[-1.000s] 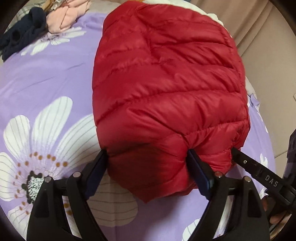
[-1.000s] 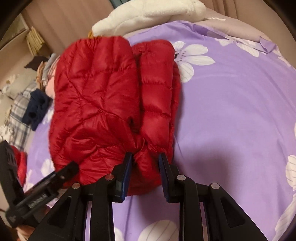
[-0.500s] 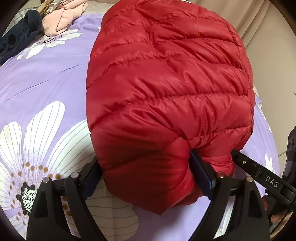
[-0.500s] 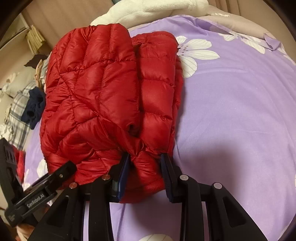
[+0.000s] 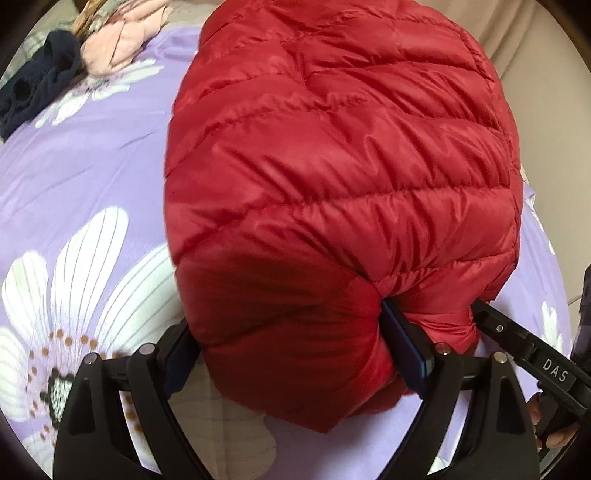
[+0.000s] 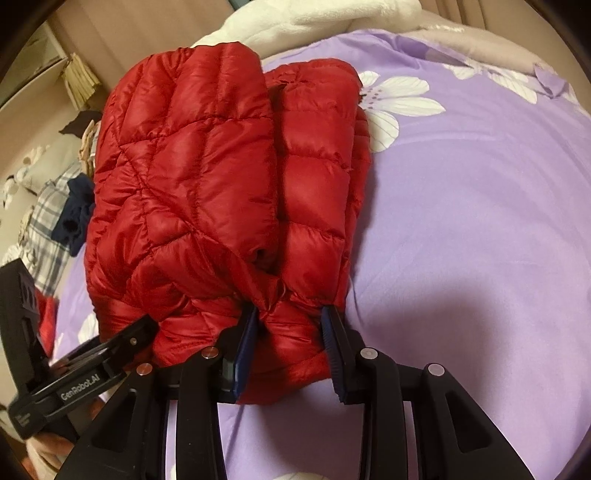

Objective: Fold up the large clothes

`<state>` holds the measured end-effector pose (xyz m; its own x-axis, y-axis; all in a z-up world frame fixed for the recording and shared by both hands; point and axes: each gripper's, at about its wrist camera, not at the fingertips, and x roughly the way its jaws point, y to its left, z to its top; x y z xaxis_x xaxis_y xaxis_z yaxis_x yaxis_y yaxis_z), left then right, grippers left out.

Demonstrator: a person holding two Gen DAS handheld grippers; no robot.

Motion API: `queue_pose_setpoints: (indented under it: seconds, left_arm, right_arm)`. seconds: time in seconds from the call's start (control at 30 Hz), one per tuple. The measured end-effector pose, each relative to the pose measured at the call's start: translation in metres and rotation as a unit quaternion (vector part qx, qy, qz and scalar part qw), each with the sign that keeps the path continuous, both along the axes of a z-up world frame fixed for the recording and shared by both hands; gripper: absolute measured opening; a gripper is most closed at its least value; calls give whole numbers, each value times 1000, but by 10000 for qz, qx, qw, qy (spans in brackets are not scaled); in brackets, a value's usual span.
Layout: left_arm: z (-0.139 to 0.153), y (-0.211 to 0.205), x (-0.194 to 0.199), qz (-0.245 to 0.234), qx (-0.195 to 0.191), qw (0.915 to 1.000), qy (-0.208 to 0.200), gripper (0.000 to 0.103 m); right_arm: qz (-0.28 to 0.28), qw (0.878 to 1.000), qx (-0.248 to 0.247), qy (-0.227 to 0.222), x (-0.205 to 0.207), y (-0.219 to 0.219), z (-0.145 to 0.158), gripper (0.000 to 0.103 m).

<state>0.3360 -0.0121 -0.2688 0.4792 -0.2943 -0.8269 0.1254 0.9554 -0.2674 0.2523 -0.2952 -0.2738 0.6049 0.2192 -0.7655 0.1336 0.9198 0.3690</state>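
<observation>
A red quilted down jacket (image 5: pixel 332 177) lies folded into a thick bundle on the purple flowered bed cover (image 5: pixel 74 155). My left gripper (image 5: pixel 288 332) stands open and wide. The jacket's near corner bulges between its fingers and brushes both pads. In the right wrist view the jacket (image 6: pixel 184 177) shows two side-by-side folds. My right gripper (image 6: pixel 291 332) pinches a puffy fold at the near edge, and its jaws are opening. Each gripper shows in the other's view: the right one (image 5: pixel 517 339) and the left one (image 6: pixel 92 362), both at the jacket's near edge.
A navy garment (image 5: pixel 33 85) and a pink one (image 5: pixel 122 40) lie at the far left of the bed. A white fleece blanket (image 6: pixel 314 18) sits behind the jacket. Plaid cloth (image 6: pixel 48 229) lies at the left edge. Bare purple cover (image 6: pixel 480 221) spreads to the right.
The jacket now sits closer and deeper between the left fingers, covering more of the left pad. The right jaws have spread a little around the fold.
</observation>
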Motion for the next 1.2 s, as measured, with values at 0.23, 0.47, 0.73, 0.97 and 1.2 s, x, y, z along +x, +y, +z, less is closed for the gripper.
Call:
queue_pose_setpoints:
  seconds: [0.23, 0.47, 0.73, 0.97, 1.2]
  left_arm:
    - [49, -8, -46, 160, 898, 9956, -202, 72]
    - [139, -13, -137, 172, 936, 9839, -1512, 72]
    - [230, -19, -245, 136, 759, 9628, -2589, 70]
    - [273, 3, -302, 518, 418, 9463, -3163, 72]
    - [275, 20, -333, 831, 81, 9412, -3275, 72]
  right_arm:
    - [-767, 9922, 589, 784, -39, -18, 14, 58]
    - [-663, 9976, -198, -44, -114, 7, 86, 58]
    - [-773, 9817, -1096, -1353, -204, 32, 196, 58]
    - [-897, 9718, -1240, -1794, -253, 48, 232, 58]
    - [-805, 9640, -1140, -2264, -278, 64, 231, 58]
